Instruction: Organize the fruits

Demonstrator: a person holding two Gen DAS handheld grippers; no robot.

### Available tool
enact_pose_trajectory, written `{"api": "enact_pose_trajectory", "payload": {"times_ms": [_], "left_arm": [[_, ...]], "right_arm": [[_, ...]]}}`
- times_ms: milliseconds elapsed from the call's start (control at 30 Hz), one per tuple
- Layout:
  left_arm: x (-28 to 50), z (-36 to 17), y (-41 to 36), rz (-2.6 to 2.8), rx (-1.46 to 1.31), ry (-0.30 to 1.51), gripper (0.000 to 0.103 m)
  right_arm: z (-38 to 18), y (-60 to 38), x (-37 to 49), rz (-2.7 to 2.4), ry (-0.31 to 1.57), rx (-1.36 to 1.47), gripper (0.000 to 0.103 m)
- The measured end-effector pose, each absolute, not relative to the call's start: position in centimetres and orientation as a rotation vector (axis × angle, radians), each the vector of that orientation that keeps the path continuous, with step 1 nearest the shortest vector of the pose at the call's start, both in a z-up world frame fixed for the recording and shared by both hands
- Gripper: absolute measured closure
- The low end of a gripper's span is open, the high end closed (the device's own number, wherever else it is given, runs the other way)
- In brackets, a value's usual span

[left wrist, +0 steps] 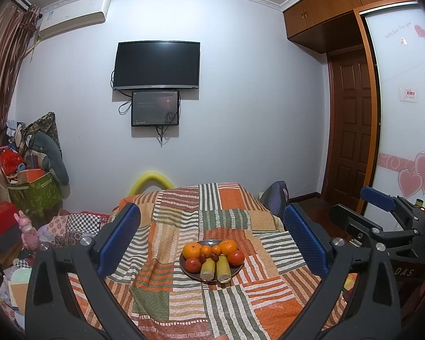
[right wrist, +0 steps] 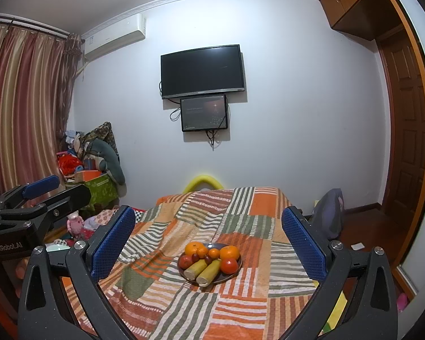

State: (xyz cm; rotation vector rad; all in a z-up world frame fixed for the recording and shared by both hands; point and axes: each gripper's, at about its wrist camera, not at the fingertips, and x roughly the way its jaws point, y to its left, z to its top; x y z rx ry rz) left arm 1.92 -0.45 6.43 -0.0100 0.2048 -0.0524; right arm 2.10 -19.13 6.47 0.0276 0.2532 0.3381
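Observation:
A dark plate [left wrist: 235, 273] [right wrist: 231, 277] sits on a striped patchwork cloth. It holds oranges [left wrist: 192, 250] [right wrist: 229, 254], red tomatoes [left wrist: 236, 257] [right wrist: 229, 265], two yellow corn cobs [left wrist: 223, 268] [right wrist: 209, 272] and small dark red fruits [left wrist: 214, 256]. My left gripper [left wrist: 209, 239] is open and empty, held above and short of the plate. My right gripper [right wrist: 209, 240] is also open and empty, at a similar distance. The right gripper shows in the left wrist view [left wrist: 382, 206], and the left gripper shows in the right wrist view [right wrist: 53, 189].
The patchwork cloth [left wrist: 184, 306] [right wrist: 184, 311] covers a table or bed. Cluttered boxes and toys [left wrist: 28, 184] [right wrist: 93, 170] stand at the left. A TV [left wrist: 155, 65] [right wrist: 202, 70] hangs on the far wall. A wardrobe and door [left wrist: 351, 130] are at the right.

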Motion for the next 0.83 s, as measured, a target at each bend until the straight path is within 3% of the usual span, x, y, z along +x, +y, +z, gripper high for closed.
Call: {"api": "enact_pose_trajectory", "payload": {"times_ms": [833], "left_arm": [[2.52,6.15,-0.46,-0.091,-0.03,0.233,0.0]], "right_arm": [[6.31,-18.91,2.51,0.339,0.263,0.024,0.0]]}}
